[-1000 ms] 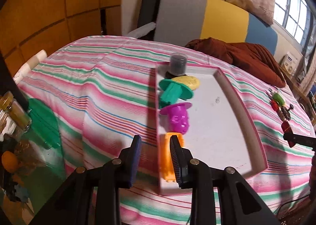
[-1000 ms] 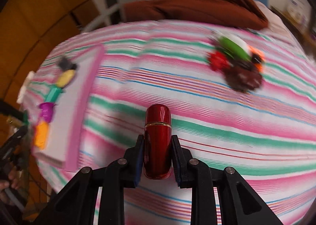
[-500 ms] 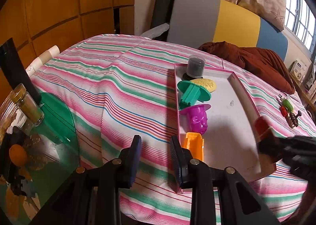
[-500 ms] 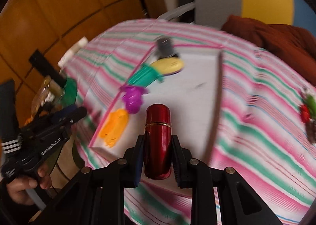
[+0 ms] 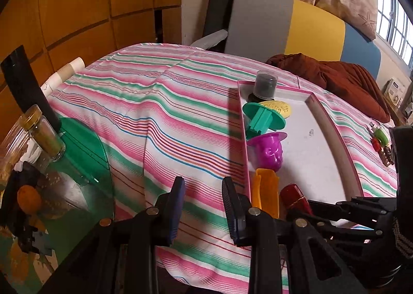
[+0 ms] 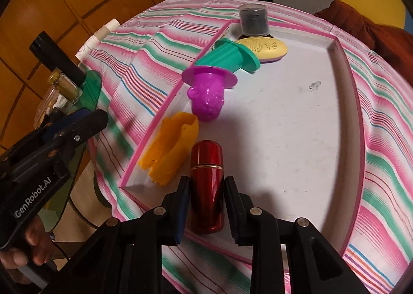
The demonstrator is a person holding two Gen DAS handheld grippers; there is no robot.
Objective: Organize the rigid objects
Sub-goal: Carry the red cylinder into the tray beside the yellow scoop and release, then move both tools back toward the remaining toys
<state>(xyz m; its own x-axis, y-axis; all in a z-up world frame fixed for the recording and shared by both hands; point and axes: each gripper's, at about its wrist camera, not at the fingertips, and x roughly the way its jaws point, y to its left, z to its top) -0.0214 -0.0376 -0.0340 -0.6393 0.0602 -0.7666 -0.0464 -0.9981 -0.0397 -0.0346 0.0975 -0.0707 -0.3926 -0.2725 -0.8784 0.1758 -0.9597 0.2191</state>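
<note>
A white tray with a pink rim [image 6: 304, 118] [image 5: 317, 154] lies on the striped bedspread. Along its left side lie a dark capped jar [image 6: 253, 20], a yellow soap-like oval [image 6: 265, 47], a teal mould [image 6: 229, 57], a purple mould [image 6: 206, 92] and an orange piece [image 6: 171, 150]. My right gripper [image 6: 206, 203] is shut on a red metallic tube [image 6: 206, 185] [image 5: 294, 197], low over the tray's near end beside the orange piece. My left gripper [image 5: 204, 206] is open and empty, over the bedspread just left of the tray.
A green glass side table [image 5: 80, 154] with jars and clutter stands at the left. A brown blanket [image 5: 335, 79] lies at the head of the bed. Several small toys [image 5: 380, 139] lie on the bedspread right of the tray.
My right gripper has carried the red tube from the right side of the bed over to the tray and lowered it beside the orange piece. My left gripper has drawn back slightly left.
</note>
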